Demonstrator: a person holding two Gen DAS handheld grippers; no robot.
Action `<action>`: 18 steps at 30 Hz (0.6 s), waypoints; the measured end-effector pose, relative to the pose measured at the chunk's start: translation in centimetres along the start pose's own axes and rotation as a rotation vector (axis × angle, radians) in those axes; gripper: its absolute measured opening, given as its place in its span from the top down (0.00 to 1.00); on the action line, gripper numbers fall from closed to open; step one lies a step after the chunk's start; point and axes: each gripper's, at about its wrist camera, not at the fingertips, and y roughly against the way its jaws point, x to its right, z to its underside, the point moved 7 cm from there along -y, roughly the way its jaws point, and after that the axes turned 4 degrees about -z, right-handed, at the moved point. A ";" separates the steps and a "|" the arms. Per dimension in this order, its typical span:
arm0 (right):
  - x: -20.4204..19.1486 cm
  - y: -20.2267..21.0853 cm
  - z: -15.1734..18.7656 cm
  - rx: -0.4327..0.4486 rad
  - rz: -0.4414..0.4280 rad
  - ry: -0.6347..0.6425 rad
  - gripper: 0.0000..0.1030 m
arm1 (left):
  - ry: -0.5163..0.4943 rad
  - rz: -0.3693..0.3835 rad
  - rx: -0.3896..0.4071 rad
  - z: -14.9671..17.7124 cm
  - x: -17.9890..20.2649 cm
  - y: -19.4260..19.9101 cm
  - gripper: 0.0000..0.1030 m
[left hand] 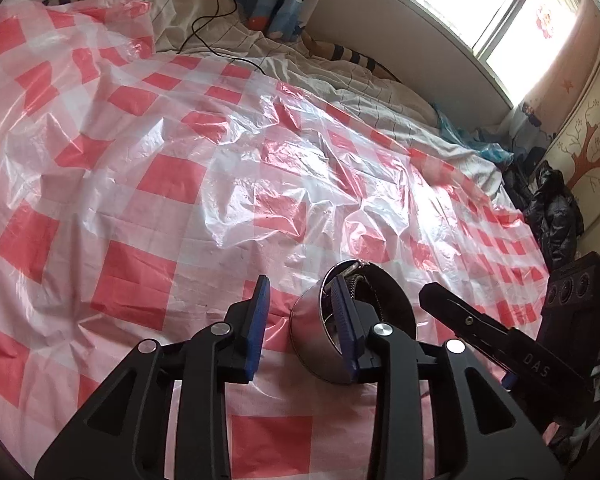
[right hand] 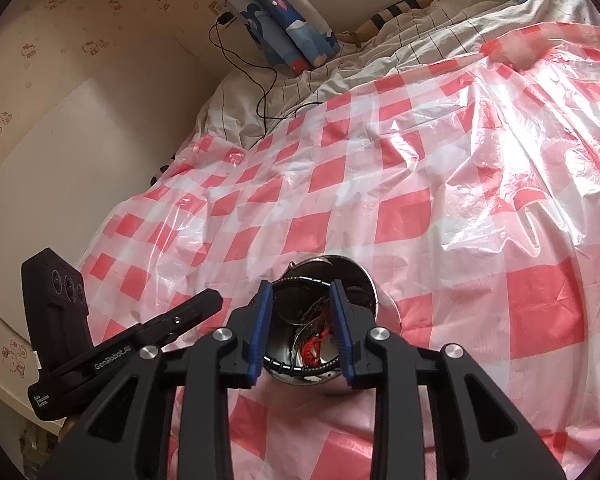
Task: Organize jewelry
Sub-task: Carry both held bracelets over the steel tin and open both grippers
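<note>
Checked plastic sheet [left hand: 148, 184] bears steel cup [left hand: 316, 344], apparently jewelry-filled.

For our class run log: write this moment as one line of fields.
left gripper: open beside steel cup | right gripper: open over cup | jewelry: in cup | surface: checked sheet

Bed [left hand: 380, 92] under red-checked plastic sheet [left hand: 148, 168]; bright window [left hand: 500, 4] behind; cartoon-print wallpaper [right hand: 60, 40]

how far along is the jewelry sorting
Mostly done, it seems: several jewelry pieces, including a red one and dark bands, already lie in the steel cup. Both the right gripper and the left gripper are open and carry nothing. No loose jewelry shows on the checked sheet.
</note>
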 end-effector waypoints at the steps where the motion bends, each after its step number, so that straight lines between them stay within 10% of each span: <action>1: -0.1 -0.5 -0.5 0.001 0.015 0.019 0.71 | 0.021 0.006 0.001 -0.1 -0.3 0.1 0.68; 15: 0.1 -5.4 0.1 -0.158 0.352 0.358 0.58 | 0.016 0.024 0.003 -0.2 -0.1 1.2 0.60; 18: -0.7 -4.5 -0.6 -0.090 0.298 0.333 0.58 | 0.028 0.026 0.001 -0.2 -0.3 1.2 0.59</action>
